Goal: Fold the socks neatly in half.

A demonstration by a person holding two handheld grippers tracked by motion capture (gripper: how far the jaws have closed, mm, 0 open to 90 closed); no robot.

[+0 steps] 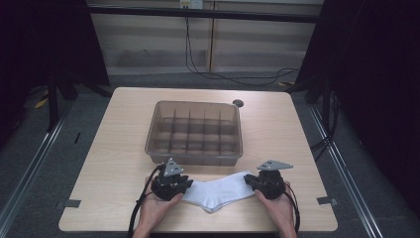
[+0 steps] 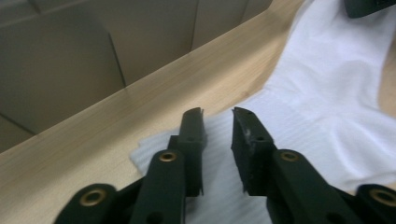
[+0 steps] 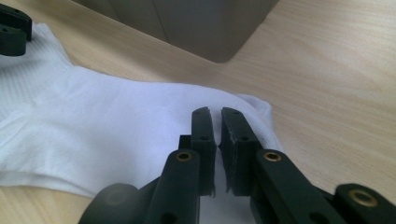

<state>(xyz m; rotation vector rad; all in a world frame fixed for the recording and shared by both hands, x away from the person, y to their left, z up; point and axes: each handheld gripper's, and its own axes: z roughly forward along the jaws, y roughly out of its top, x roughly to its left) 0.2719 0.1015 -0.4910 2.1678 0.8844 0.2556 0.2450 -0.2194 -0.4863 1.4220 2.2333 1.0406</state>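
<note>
Left claw (image 2: 217,122) gapes over the white sock (image 1: 220,190); right claw (image 3: 214,120), nearly closed, grips nothing visible.

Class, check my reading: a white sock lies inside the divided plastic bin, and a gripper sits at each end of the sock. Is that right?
Not quite. The white sock lies on the table in front of the divided plastic bin, not inside it; the high view shows this. The rest holds: the left gripper and right gripper sit at its two ends.

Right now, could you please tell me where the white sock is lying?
In the high view, the white fabric sock lies at the table's near edge, between the left gripper and right gripper, before the clear divided plastic bin.
</note>
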